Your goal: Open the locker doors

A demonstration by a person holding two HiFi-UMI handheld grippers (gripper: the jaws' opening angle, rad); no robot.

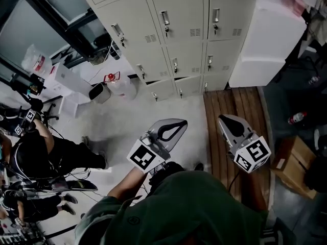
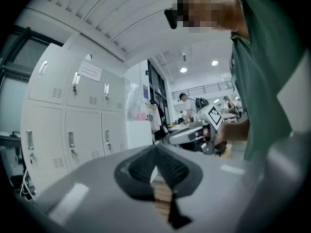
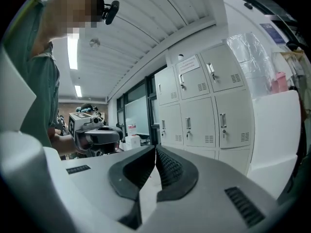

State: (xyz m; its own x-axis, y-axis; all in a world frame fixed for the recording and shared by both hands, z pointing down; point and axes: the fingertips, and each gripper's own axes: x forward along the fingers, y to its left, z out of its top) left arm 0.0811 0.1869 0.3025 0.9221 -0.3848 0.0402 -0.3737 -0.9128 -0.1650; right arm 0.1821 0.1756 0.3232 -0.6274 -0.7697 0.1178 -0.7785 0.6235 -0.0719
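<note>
At far left in the head view, a person (image 1: pixel 46 154) in dark clothing sits on the floor (image 1: pixel 122 124) among cables. Beyond that person stand a white box (image 1: pixel 69 80) and a clear container with a red cap (image 1: pixel 116 83). The left tongs (image 1: pixel 176 126) are held above the floor, well apart from the lockers (image 1: pixel 179 34). In the left gripper view the tongs are together at the tips with nothing between them. Their marker cube (image 1: pixel 144 157) carries a black-and-white square code. The lockers stand ahead, a bank of pale grey doors, each with a metal handle and vent slots. As far as the views show, every door is closed. One upper door bears a paper notice (image 3: pixel 188 63) whose writing is too small to read. The right tongs (image 1: pixel 227 121) hang over a wooden platform (image 1: pixel 230 111), likewise clear of the lockers. In the right gripper view their tips also meet on nothing. Their cube (image 1: pixel 254 154) shows another square code. Right of the lockers stands a white cabinet (image 1: pixel 271 34). A blue sign (image 3: pixel 272 33) above it is illegible. A cardboard box (image 1: pixel 294 165) lies at far right.
</note>
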